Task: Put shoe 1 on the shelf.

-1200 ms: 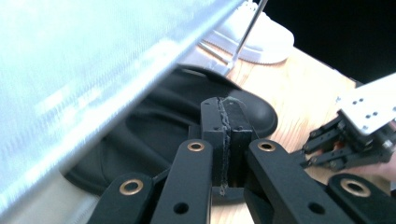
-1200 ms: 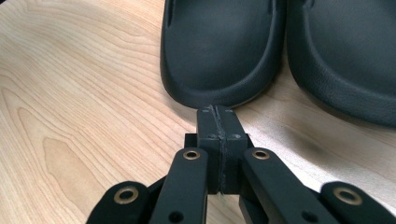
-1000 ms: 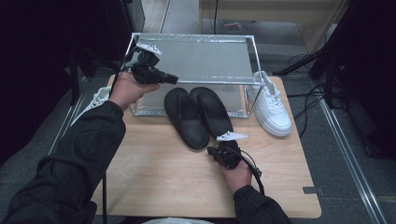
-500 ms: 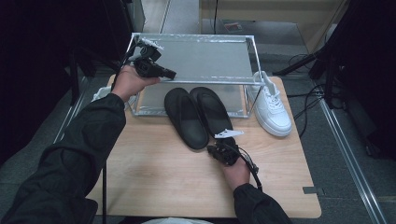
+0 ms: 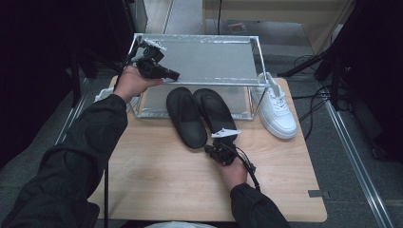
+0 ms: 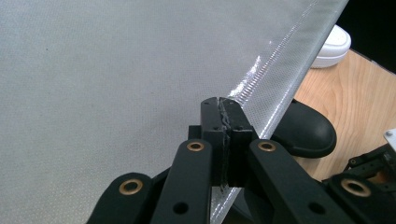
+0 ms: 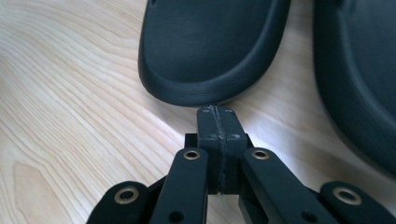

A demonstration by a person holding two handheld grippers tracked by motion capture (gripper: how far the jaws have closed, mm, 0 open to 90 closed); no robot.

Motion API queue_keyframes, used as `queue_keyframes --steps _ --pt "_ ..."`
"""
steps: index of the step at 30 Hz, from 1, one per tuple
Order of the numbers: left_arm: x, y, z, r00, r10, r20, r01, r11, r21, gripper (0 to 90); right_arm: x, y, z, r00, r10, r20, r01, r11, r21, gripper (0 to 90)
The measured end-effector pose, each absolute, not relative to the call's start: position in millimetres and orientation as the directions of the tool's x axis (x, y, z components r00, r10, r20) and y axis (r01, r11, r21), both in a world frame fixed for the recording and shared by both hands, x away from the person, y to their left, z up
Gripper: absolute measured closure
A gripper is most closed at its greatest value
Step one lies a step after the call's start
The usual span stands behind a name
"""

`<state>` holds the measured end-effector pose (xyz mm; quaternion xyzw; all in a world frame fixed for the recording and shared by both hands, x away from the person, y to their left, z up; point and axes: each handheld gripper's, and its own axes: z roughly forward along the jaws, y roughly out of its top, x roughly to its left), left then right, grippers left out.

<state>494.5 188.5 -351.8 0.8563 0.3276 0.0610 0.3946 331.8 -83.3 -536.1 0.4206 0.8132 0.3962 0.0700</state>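
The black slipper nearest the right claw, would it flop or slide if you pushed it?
The black slipper looks thick and molded with a rounded heel rim, so it would probably keep its shape rather than flop. It lies flat on the smooth wooden table, so a push from the shut right claw would likely slide it, not tip it. It seems light for its size.

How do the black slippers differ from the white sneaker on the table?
The black slippers are open-backed slip-ons with no laces; the white sneaker is closed and laced. The slippers lie as a pair, side by side, toes under the shoe rack; the sneaker stands alone to the right of the rack, outside its frame. Both point toward the far side of the wooden table.
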Motion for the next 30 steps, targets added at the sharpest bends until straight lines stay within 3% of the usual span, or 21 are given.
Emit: queue_keyframes --steps 11,30 --pt "495.7 188.8 -351.7 0.765 0.62 -0.175 0.536 -0.462 0.707 88.4 344.5 -53.3 -528.6 -0.651 0.73 0.21 0.619 0.351 0.703 90.0" --pt "492.7 184.5 -349.8 0.767 0.628 -0.131 0.521 -0.491 0.698 88.4 379.8 -12.4 -532.2 -0.62 0.743 0.253 0.655 0.312 0.689 90.0"
